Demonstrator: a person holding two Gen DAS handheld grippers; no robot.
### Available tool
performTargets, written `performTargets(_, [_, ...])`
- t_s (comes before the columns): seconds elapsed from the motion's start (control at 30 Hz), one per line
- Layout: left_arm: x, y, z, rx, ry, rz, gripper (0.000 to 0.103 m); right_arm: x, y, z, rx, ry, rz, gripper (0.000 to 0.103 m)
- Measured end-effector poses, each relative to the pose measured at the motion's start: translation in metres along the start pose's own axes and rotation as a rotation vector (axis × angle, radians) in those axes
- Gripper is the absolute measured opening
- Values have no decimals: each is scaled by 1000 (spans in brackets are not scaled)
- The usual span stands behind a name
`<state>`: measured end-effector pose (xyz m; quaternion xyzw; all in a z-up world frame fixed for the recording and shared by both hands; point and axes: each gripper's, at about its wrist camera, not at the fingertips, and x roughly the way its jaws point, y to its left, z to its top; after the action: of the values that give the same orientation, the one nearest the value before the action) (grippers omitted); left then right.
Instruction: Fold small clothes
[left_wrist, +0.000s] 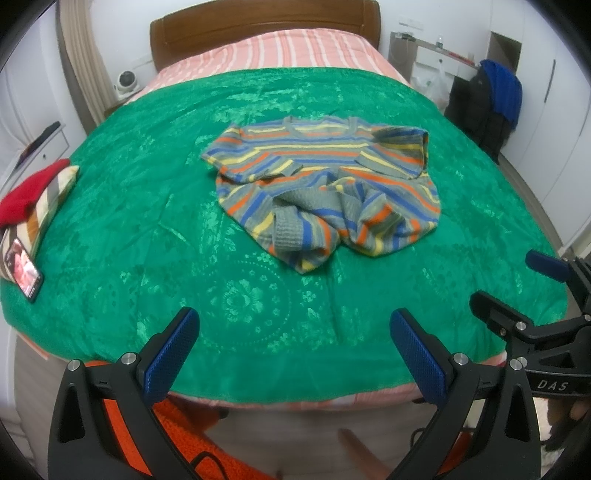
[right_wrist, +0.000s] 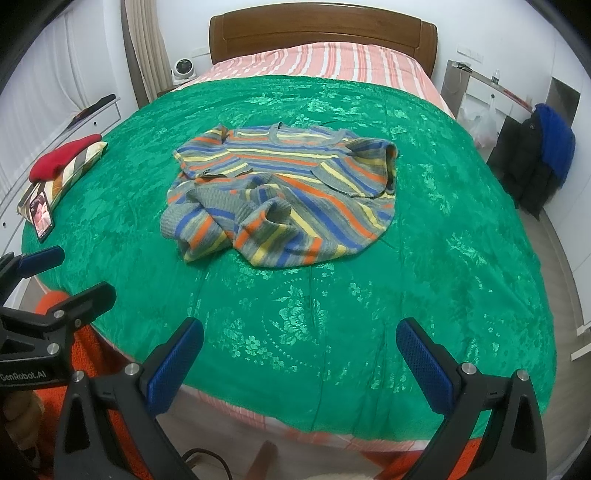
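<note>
A small striped knit top (left_wrist: 325, 184), grey with orange, blue and yellow bands, lies crumpled on the green bedspread (left_wrist: 155, 206) in the middle of the bed. Its neckline points to the headboard and its lower part is bunched up. It also shows in the right wrist view (right_wrist: 288, 192). My left gripper (left_wrist: 295, 350) is open and empty, held over the bed's near edge, well short of the top. My right gripper (right_wrist: 299, 362) is open and empty at the near edge too. Each gripper shows in the other's view, the right one (left_wrist: 517, 291) and the left one (right_wrist: 62, 273).
A red garment (left_wrist: 31, 192) on a striped pillow and a phone (left_wrist: 24, 271) lie at the bed's left edge. A wooden headboard (left_wrist: 266, 26) stands at the far end. Dark and blue clothes (left_wrist: 491, 103) hang at the right. An orange cloth (left_wrist: 177, 435) lies below the bed edge.
</note>
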<state>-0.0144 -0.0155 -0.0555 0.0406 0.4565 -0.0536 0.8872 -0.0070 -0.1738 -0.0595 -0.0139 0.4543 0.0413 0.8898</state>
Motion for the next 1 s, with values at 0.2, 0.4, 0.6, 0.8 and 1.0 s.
performTargets(0.2, [0, 0, 0, -1, 1, 0, 103, 1, 0, -1, 3, 5, 2, 103])
performTargets(0.4, [0, 0, 0, 0, 1, 0, 103, 2, -1, -1, 3, 5, 3, 103])
performTargets(0.6, [0, 0, 0, -1, 1, 0, 103, 1, -1, -1, 4, 7, 4, 103])
performTargets(0.8, [5, 17, 1, -11, -11, -17, 103, 2, -9, 0, 19, -20, 31, 103])
performTargets(1.0, [51, 86, 3, -222, 112, -171, 102, 16, -79, -6, 233, -35, -7, 103])
